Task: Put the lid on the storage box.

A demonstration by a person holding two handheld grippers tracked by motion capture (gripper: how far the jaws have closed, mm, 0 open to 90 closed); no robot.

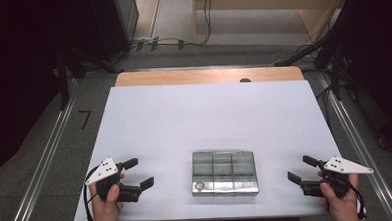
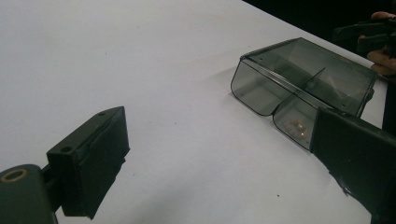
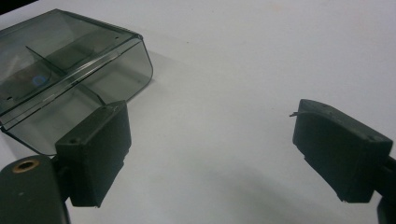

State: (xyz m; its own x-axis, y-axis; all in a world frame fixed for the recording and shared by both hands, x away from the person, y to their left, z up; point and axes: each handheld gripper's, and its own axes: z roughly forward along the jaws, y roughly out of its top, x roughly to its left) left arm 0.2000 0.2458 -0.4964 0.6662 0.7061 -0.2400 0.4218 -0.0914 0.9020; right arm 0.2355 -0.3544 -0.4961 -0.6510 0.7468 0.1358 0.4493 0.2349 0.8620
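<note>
**Risk: box skids under a one-sided push**

Clear compartment box (image 1: pixel 224 172) sits lower centre of the frame on the white surface (image 1: pixel 184 121). Left hand-held gripper (image 1: pixel 138 175) and right hand-held gripper (image 1: pixel 300 169) flank it, both released, jaws apart. We judge uneven contact could slide or tip it, spilling small contents.

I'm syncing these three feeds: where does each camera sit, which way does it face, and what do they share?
High view: above the person's side, facing forward and down on the white table; both hands, left tongs and right tongs show.
Left gripper view: on the left tongs, facing the clear box; the other hand beyond.
Right gripper view: on the right tongs, facing the table.
Shared: the clear box.
</note>
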